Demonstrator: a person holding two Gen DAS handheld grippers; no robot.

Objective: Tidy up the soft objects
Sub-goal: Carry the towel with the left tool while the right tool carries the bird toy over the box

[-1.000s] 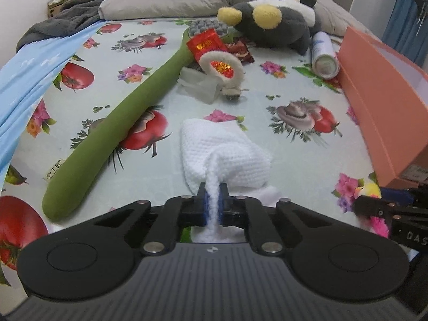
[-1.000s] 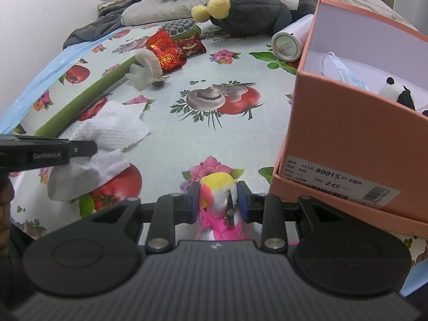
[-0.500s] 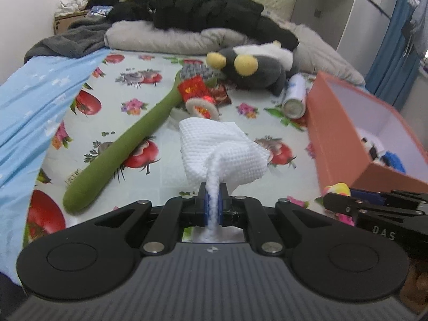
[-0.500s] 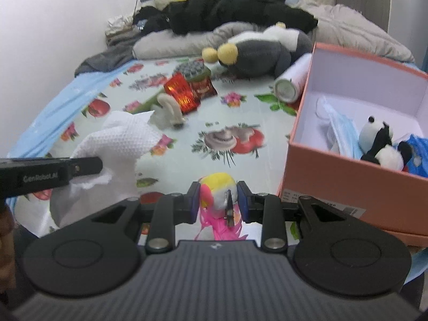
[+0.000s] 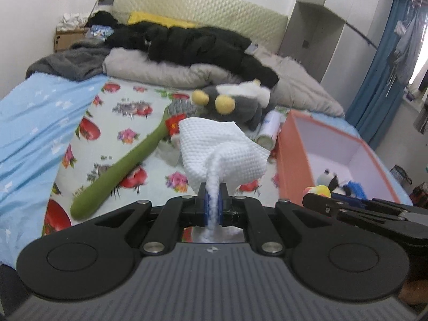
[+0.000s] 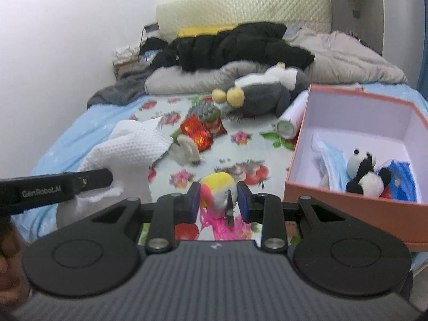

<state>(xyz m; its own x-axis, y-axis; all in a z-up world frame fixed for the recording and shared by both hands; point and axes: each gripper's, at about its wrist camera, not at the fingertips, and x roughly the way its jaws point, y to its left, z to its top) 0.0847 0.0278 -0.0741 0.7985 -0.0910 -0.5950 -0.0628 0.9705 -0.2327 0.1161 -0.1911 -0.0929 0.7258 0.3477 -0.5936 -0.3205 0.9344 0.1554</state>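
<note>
Both grippers have risen off the bedsheet since a second ago. Left wrist view: the left gripper (image 5: 212, 205) pinches a white waffle cloth (image 5: 222, 151) aloft. Right wrist view: the right gripper (image 6: 218, 200) clamps a yellow-pink plush toy (image 6: 218, 188) beside the orange box (image 6: 347, 203), revealing the panda plush (image 6: 365, 172) inside and "GenRobot.AI" lettering.

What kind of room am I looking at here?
Most likely a bedroom: a bed with a fruit-print sheet, a padded headboard, pillows and soft toys, plus a curtain.
</note>
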